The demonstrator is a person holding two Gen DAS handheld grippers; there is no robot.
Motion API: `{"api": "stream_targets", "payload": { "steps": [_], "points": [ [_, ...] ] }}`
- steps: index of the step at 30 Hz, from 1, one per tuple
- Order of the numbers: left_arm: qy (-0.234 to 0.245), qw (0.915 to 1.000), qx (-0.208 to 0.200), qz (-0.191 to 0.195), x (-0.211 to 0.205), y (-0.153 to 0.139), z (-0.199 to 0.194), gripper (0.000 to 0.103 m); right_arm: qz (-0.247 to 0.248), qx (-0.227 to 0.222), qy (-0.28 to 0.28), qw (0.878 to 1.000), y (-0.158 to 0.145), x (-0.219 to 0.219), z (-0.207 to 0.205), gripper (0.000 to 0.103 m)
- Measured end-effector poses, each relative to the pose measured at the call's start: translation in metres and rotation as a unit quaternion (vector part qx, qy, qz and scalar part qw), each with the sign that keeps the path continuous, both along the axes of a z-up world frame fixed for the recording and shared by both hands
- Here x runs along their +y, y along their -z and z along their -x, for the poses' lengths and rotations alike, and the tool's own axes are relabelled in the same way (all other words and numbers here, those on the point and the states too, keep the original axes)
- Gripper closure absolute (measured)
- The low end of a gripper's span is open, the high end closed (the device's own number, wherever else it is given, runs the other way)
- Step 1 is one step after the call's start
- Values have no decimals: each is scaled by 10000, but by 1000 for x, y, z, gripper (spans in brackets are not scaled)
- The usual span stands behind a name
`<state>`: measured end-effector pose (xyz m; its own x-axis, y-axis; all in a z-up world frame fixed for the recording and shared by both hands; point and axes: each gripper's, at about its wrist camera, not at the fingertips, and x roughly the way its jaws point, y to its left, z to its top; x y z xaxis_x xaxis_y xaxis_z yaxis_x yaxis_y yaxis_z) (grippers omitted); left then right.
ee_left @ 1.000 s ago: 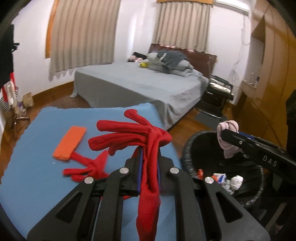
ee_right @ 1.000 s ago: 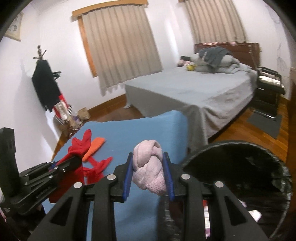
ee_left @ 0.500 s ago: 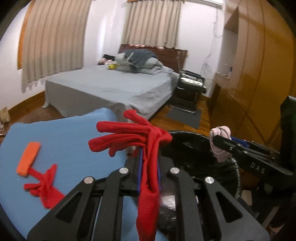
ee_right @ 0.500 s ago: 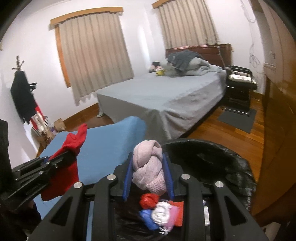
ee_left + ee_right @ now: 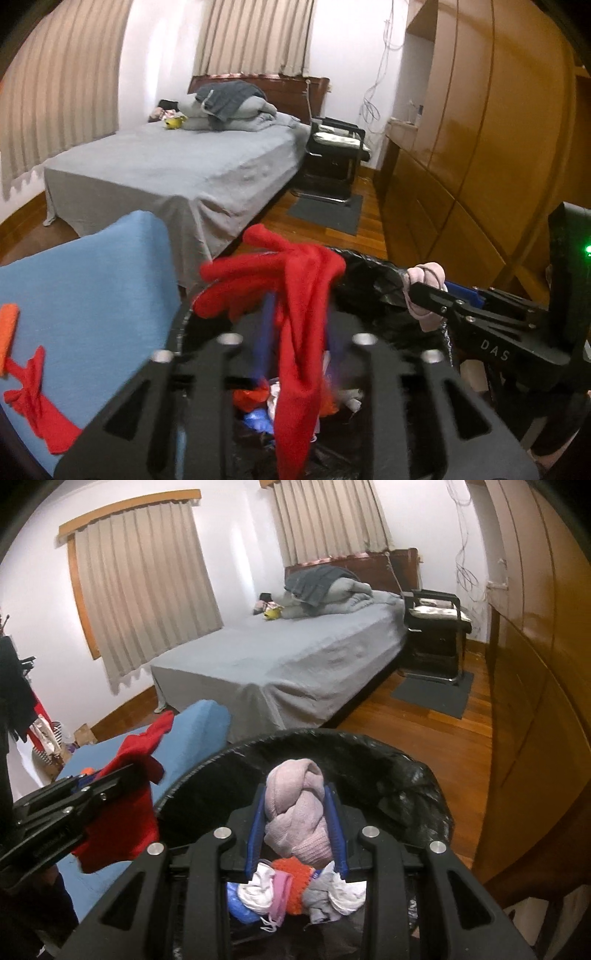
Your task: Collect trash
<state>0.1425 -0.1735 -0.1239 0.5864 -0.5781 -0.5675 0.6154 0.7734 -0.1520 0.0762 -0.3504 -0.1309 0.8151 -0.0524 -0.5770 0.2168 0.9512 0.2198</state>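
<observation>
The red glove hangs over the black bin; the left tongs have just been opening around it. The right tongs squeeze a pink sock ball above the trash (bin partly full); another red glove waits on the blue table.

Colours and patterns at the bin

Red glove; pale pink knitted roll between blue pads. Black bin liner, holding white, orange, blue and grey scraps. Blue table cover, lower left, with a second red glove and an orange piece. Grey bedsheet; beige, vertically pleated curtains; brown wooden wardrobe; white walls.
</observation>
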Motion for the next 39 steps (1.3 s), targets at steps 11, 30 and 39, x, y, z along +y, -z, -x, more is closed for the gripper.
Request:
{"api": "stream_targets", "payload": {
  "steps": [11,30,39],
  "points": [
    [-309,9995,-72,18,15,-3,-4,30,-10,-16,81,10000,3,-7,6,54],
    [-1971,9787,-542,-178,162,-31,-4,12,128,-177,-554,9982,-23,73,-21,6],
    [-2749,9594,-529,-343,244,-26,3,12,218,-295,-1415,9893,-28,158,-48,6]
  ]
}}
